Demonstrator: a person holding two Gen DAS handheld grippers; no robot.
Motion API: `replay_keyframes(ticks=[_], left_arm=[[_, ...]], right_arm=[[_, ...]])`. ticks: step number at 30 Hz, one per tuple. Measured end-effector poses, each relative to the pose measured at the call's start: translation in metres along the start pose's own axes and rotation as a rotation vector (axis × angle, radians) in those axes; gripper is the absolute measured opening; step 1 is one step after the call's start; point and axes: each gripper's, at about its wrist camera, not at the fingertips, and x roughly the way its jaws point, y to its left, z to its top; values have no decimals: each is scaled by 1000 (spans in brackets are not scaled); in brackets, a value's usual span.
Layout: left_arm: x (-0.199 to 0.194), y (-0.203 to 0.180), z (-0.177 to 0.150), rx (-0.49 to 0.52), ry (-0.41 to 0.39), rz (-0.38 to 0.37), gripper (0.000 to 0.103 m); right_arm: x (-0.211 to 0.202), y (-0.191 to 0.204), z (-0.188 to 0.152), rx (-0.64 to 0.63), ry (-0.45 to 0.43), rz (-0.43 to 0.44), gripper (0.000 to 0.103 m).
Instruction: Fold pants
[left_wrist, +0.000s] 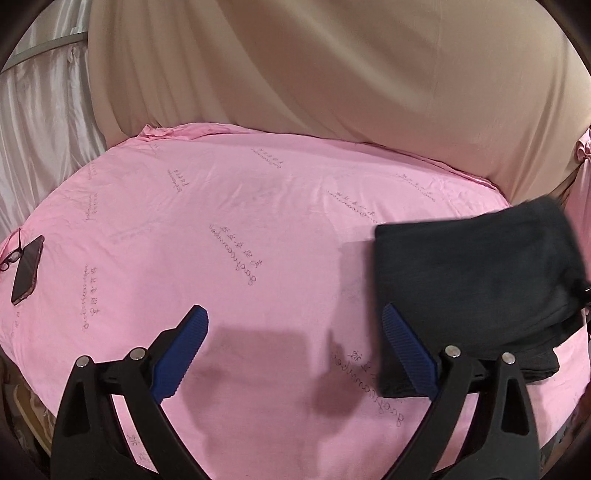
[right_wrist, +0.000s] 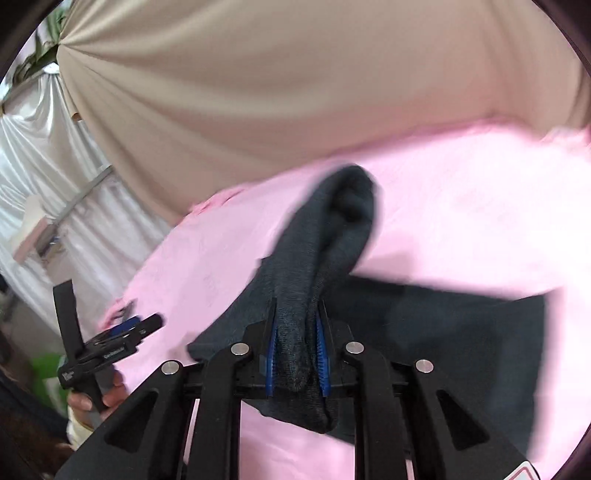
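Pink bedsheet (left_wrist: 221, 221), left tongs (left_wrist: 295, 347) wide and empty, right tongs (right_wrist: 297, 354) pinching lifted dark pants (right_wrist: 325, 251).

Left gripper (left_wrist: 295, 332): black plastic frame, two forked arms with triangular cut-outs, round silver pivot screws at the joints. Fingers (left_wrist: 406, 350) faced with blue ribbed pads, saw-toothed along the edge.

Right gripper (right_wrist: 297, 354): same black frame, four silver screws across the linkage, narrow blue ribbed pads (right_wrist: 271, 358); a red-bordered white label at the lower right corner of the body.

Hand (right_wrist: 96, 398): cream cuff at the wrist, on a black handle bearing small white lettering, too small to read.
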Motion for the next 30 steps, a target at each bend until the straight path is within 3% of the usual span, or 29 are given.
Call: replay_keyframes(ticks=[4, 6, 9, 14, 17, 20, 24, 26, 30], left_arm=[[17, -15, -7, 11, 55, -28, 94], [25, -30, -10, 29, 79, -42, 94], [33, -54, -13, 70, 97, -50, 94], [40, -80, -12, 107, 128, -80, 94], [43, -90, -13, 138, 129, -52, 94], [52, -96, -16, 160, 149, -28, 94], [58, -99, -17, 178, 165, -1, 94], [61, -100, -17, 182, 169, 8, 94], [67, -102, -18, 184, 182, 23, 94]], right_arm=[[-13, -75, -34, 102, 92, -230, 16], [6, -105, -58, 172, 155, -272, 17], [4, -118, -67, 239, 105, -197, 18], [-17, -110, -59, 232, 55, -133, 18], [-18, -117, -66, 209, 79, -166, 18], [-17, -127, -72, 242, 99, -180, 28], [-52, -94, -60, 169, -46, -236, 29], [-64, -74, -54, 125, -96, -204, 29], [-44, -49, -53, 60, -37, -101, 29]])
